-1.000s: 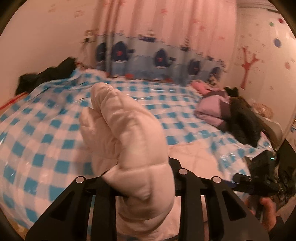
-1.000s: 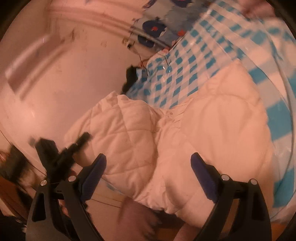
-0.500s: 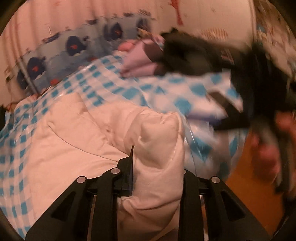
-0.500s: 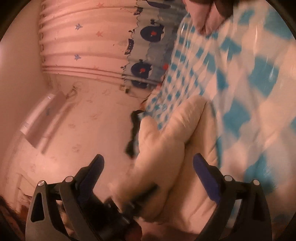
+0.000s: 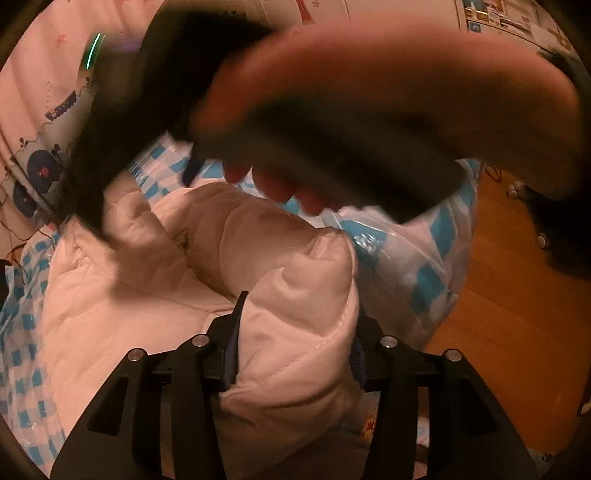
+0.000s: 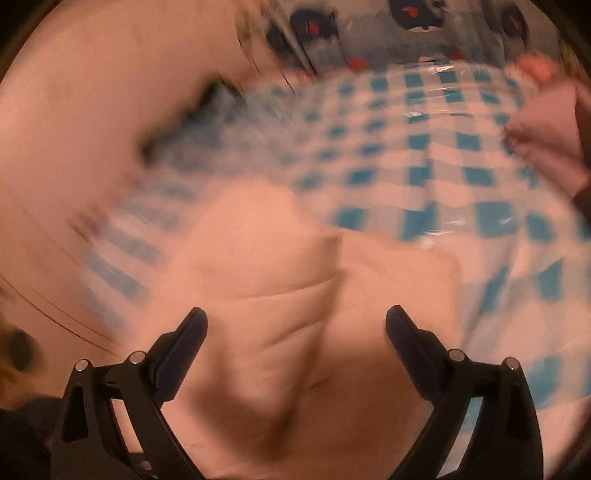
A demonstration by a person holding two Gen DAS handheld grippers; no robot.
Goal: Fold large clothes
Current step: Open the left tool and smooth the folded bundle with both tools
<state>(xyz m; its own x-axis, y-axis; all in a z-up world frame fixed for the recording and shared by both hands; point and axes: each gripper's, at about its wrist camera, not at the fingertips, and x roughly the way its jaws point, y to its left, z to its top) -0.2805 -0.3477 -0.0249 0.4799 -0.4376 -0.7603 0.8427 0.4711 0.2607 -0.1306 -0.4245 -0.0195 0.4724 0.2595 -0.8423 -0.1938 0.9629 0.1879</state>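
A white quilted puffer jacket (image 5: 122,310) lies bunched on a blue-and-white checked bed cover (image 5: 22,354). My left gripper (image 5: 295,332) is shut on a thick fold of the jacket near the bed's edge. In the right wrist view the jacket (image 6: 280,273) is blurred and lies just ahead of my right gripper (image 6: 295,325), which is open and empty above it. In the left wrist view the right hand and its black gripper (image 5: 332,122) cross the top, blurred, above the jacket.
A wooden floor (image 5: 517,302) lies to the right of the bed edge. A curtain with a blue whale print (image 6: 406,26) hangs behind the bed. Pink clothes (image 6: 546,110) lie at the bed's far right.
My right gripper has swung over the jacket to face the bed and curtain, still open. My left gripper keeps its hold on the fold, and the right hand now crosses in front of it.
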